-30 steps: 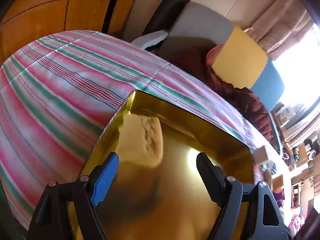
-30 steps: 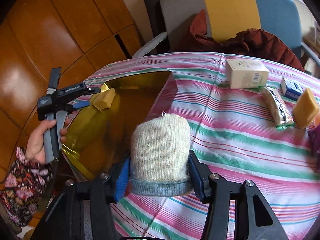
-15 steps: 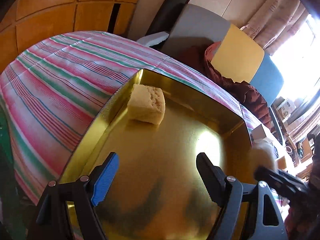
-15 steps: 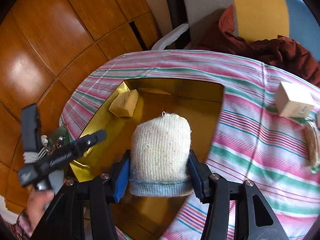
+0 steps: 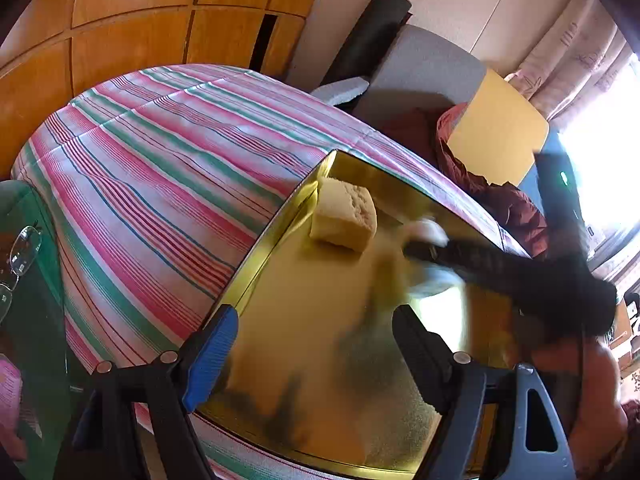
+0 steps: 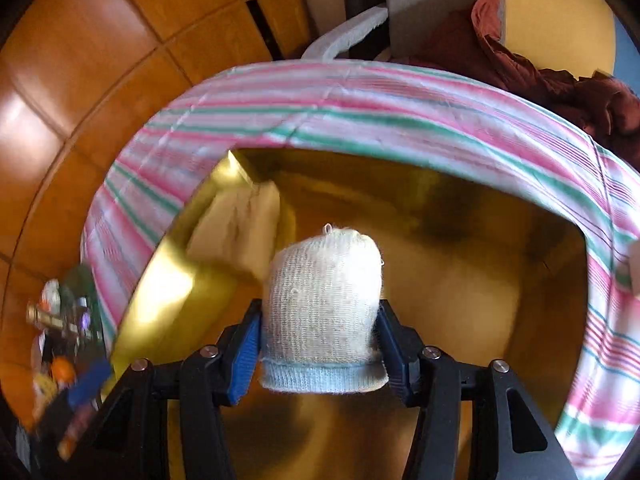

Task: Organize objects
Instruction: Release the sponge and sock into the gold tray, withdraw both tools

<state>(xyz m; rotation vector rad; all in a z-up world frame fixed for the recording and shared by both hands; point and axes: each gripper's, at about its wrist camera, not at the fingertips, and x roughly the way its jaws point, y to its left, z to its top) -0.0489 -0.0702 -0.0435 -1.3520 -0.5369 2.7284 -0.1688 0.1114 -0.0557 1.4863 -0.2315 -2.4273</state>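
Note:
A shiny gold tray (image 5: 320, 360) lies on the striped tablecloth (image 5: 160, 160), with a yellow sponge (image 5: 344, 216) in its far left corner. My left gripper (image 5: 314, 316) hangs open over the tray's near part, with nothing between its fingers. In the right wrist view, my right gripper (image 6: 320, 308) holds a cream knitted cap (image 6: 324, 280) with a pale blue band above the tray floor (image 6: 460, 280), just right of the sponge (image 6: 240, 236). Its jaws are opening, though the pads still touch the cap's sides. In the left wrist view that gripper is a dark blur over the tray.
The tablecloth (image 6: 400, 112) surrounds the tray. A chair with grey and yellow cushions (image 5: 492, 140) and a dark red garment (image 5: 500, 196) stands behind the table. Wooden panels line the back. Spectacles (image 5: 24, 248) lie on a green surface at the left.
My right gripper has carried the cap from over the tablecloth to above the tray, beside the sponge. My left gripper has drawn back, so more of the tray shows.

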